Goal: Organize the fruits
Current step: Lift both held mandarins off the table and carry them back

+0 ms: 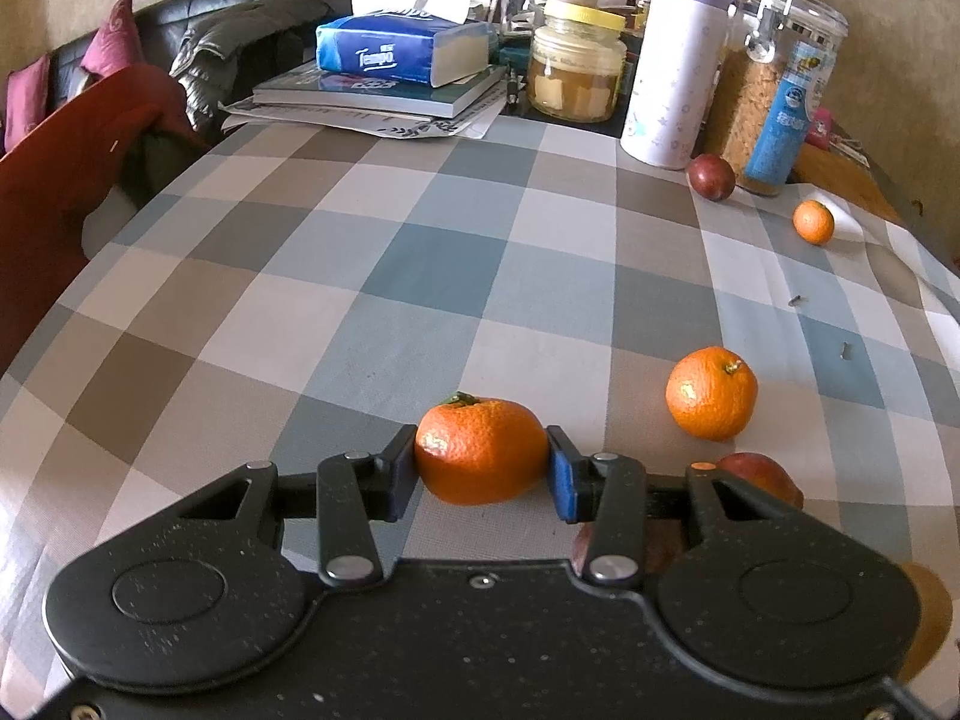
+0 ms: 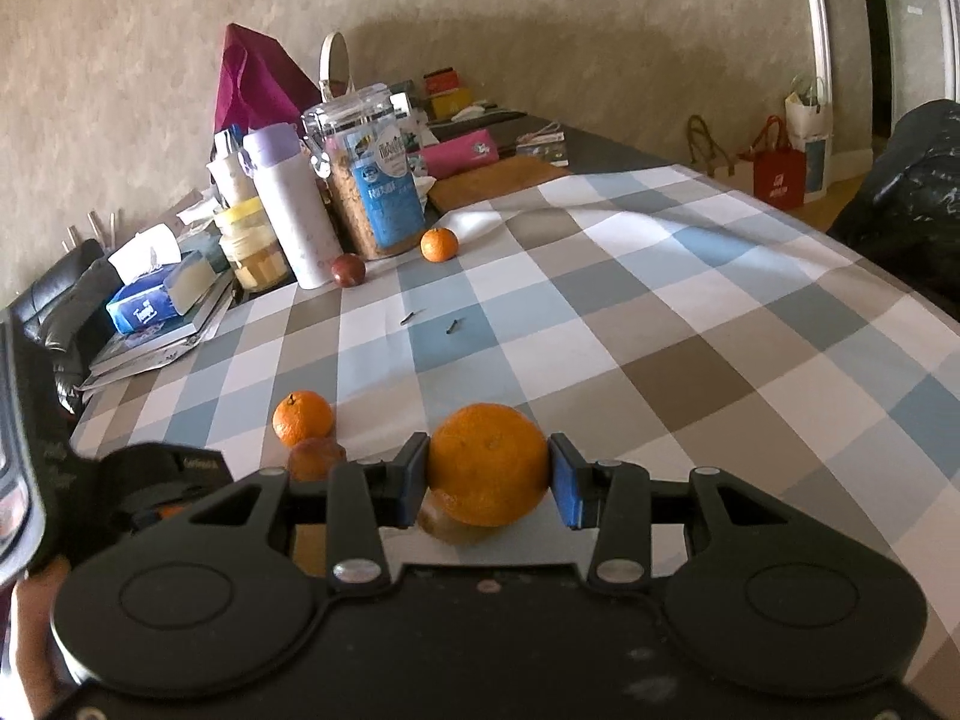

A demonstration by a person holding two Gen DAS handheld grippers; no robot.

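Your left gripper is clamped on a tangerine with a green stem stub, low over the checked tablecloth. Just right of it a loose orange sits on the cloth, and nearer you a reddish apple shows partly behind the gripper body. Far right, a dark plum rests beside the white-and-purple bottle, with a small tangerine a little apart. Your right gripper grips a round orange above another fruit whose kind you cannot tell.
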